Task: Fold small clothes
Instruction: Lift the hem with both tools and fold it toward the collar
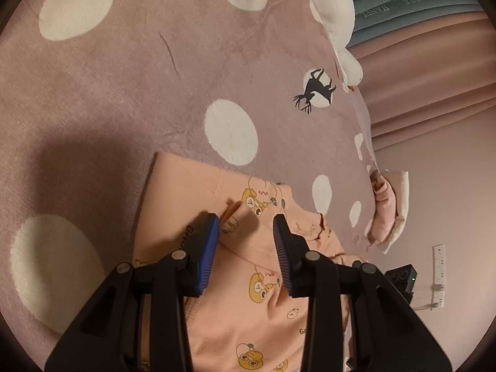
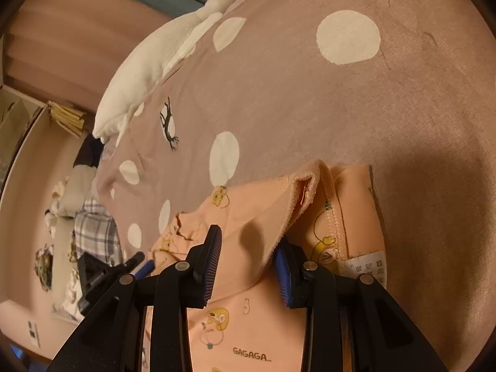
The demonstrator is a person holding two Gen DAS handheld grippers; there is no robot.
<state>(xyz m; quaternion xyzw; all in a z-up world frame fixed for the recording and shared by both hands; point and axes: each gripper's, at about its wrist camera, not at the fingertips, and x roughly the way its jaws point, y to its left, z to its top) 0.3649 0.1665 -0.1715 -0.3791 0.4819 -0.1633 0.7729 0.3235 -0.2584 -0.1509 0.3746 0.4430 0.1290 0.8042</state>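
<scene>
A small peach garment (image 1: 248, 279) printed with yellow cartoon animals lies on a mauve bedspread with white dots (image 1: 139, 93). My left gripper (image 1: 246, 226) is open just above the garment, blue pads either side of a fabric fold, holding nothing. In the right wrist view the same garment (image 2: 248, 310) shows a sleeve folded over, its ribbed cuff (image 2: 305, 183) raised, and a white care label (image 2: 367, 266). My right gripper (image 2: 248, 241) is open with the folded sleeve edge lying between its pads. The left gripper (image 2: 108, 271) shows at the left in that view.
A white plush pillow (image 1: 331, 9) lies at the bed's far edge, also visible in the right wrist view (image 2: 139, 71). Folded pink and cream clothes (image 1: 389, 207) sit at the bed's edge. A plaid cloth (image 2: 96, 232), wall socket (image 1: 438, 276) and curtains (image 1: 434, 77) lie beyond.
</scene>
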